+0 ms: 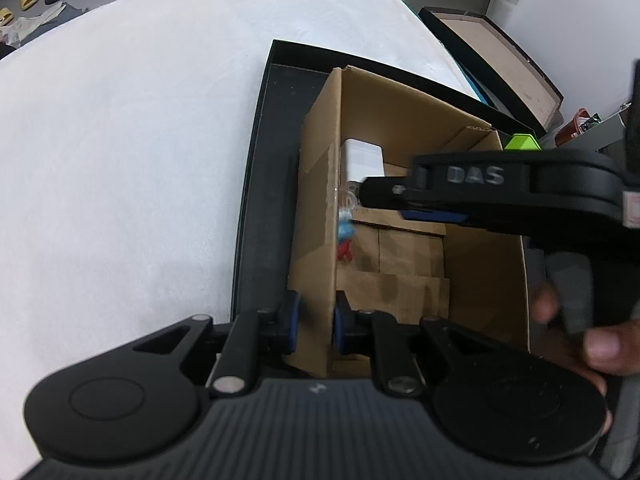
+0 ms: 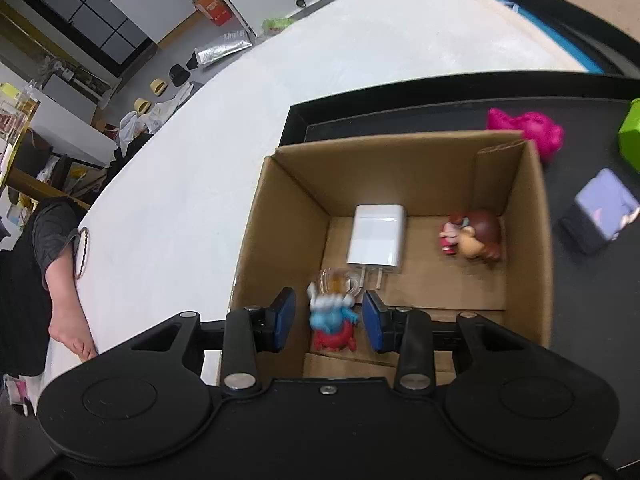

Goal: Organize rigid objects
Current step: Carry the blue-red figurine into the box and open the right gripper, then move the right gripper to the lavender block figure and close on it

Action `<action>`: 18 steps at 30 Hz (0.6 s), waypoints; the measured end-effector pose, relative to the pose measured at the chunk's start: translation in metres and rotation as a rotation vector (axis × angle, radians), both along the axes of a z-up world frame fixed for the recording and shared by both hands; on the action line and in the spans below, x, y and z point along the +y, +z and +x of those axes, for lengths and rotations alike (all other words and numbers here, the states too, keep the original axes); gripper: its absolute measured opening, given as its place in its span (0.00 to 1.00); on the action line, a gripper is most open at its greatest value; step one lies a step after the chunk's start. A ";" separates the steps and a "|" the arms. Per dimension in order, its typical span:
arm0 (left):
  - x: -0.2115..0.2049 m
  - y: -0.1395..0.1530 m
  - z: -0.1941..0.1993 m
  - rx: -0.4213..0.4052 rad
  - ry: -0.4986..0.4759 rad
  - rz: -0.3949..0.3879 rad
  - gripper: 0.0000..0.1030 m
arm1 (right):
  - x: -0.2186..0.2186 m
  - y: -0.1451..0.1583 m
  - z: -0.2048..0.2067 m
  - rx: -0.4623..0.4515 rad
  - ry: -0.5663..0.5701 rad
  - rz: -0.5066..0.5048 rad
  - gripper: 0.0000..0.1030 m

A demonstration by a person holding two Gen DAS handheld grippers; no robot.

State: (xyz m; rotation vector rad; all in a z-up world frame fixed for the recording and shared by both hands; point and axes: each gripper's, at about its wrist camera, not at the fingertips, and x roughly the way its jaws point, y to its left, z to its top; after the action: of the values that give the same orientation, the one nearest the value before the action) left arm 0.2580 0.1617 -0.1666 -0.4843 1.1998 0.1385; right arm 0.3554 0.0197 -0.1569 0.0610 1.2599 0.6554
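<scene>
Here the left gripper (image 1: 314, 322) pinches the cardboard box (image 1: 320, 200) wall, right gripper (image 2: 329, 318) fingers spread around the blue-red figurine (image 2: 332, 322) — a loosened pinch could shift the box mid-placement.

"DAS" on right gripper (image 1: 362, 196) (raised lettering)

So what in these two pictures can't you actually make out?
- Brown-haired figurine in the cardboard box: blurred in the right wrist view; hidden behind the right gripper in the left wrist view.
- Green block: cut off by the frame edge.
- Blue-and-red toy: motion-blurred, details unreadable.
- Left gripper: straddles the box wall, contact unclear.
</scene>
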 end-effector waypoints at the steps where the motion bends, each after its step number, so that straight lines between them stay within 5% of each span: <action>1: 0.000 0.000 0.000 0.000 -0.002 0.001 0.15 | -0.003 0.003 -0.001 -0.007 0.003 -0.002 0.37; 18: -0.004 -0.001 0.002 0.012 -0.008 0.013 0.15 | -0.050 0.037 0.001 -0.099 0.029 -0.061 0.40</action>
State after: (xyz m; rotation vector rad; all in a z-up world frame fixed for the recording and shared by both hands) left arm 0.2601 0.1575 -0.1681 -0.4676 1.2124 0.1421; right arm 0.3565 -0.0307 -0.1203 -0.0396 1.1866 0.6373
